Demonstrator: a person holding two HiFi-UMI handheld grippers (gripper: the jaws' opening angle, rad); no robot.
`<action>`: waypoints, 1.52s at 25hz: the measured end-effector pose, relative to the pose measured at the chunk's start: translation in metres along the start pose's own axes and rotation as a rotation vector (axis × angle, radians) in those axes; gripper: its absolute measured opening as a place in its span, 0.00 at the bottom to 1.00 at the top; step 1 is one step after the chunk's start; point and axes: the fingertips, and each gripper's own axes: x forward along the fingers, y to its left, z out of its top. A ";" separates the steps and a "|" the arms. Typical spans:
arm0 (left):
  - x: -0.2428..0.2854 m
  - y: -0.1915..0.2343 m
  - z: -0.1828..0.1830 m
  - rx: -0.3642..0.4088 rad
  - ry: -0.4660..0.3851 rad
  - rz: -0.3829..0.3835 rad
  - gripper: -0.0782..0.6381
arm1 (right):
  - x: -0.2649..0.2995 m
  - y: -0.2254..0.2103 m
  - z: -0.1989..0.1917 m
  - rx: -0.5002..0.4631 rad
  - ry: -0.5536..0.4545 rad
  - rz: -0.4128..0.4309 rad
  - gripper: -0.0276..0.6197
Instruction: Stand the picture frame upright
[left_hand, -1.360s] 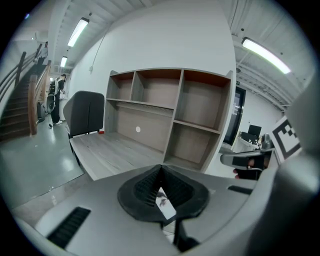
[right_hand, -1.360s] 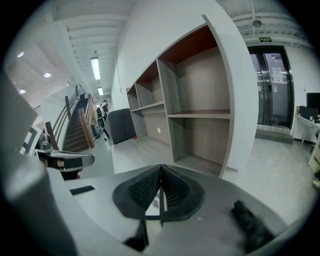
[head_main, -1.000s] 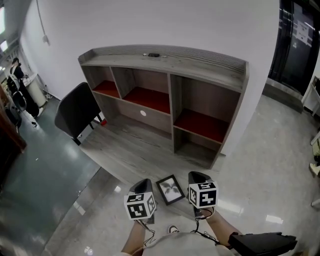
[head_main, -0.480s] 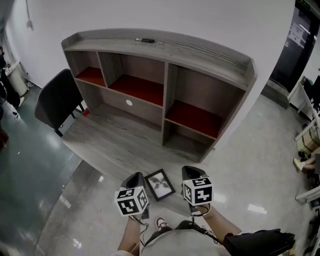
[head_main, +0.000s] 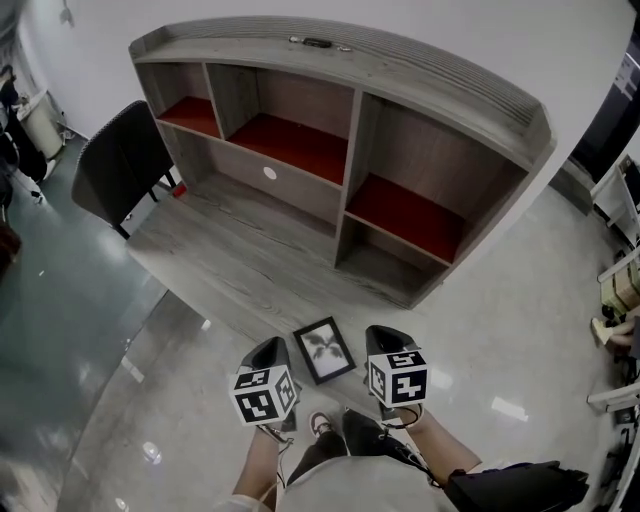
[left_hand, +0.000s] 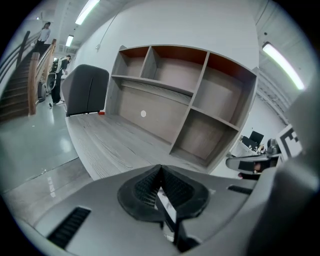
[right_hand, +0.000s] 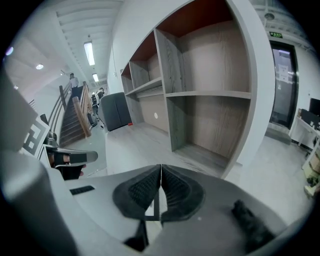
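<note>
Claws first: your left gripper (head_main: 274, 344) and right gripper (head_main: 377, 331) are both clenched on nothing. The left gripper view has the pads (left_hand: 145, 187) pressed together, and the right gripper view shows the same narrow seam (right_hand: 160, 167) with no object in it.

Layout, largest item down, all referenced to the shelf unit (head_main: 340, 130):
- Shelf unit: grey wood with red-lined compartments, backed against the white wall.
- Platform (head_main: 230, 260): low grey wood base running out from the foot of the shelf unit toward you.
- Chair (head_main: 120, 165): dark, off the shelf unit's left end.
- Picture frame (head_main: 324, 350): lying flat, glass up, in front of the shelf unit at the platform's near edge. I cannot tell whether it lies wholly on the wood.
- Small dark object (head_main: 315, 42): on the shelf unit's top board, too small to identify.

Reasoning: you hold the two grippers low, one each side of the frame and apart from it, which reads as the approach before a two-sided lift. Both need opening before a grasp. Task not yet started.

Change against the earlier head views: the shelf unit fills more of the view and the chair has slid left, so you have stepped closer. The frame stays flat, and the grippers keep flanking it.
</note>
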 end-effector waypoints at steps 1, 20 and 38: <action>0.000 0.001 -0.001 0.003 0.005 0.005 0.13 | 0.002 0.000 0.002 0.001 -0.001 0.003 0.09; 0.022 0.024 -0.071 -0.035 0.143 0.087 0.13 | 0.052 0.005 -0.048 0.032 0.133 0.089 0.09; 0.047 0.034 -0.130 -0.103 0.237 0.134 0.13 | 0.100 0.009 -0.105 0.017 0.285 0.162 0.09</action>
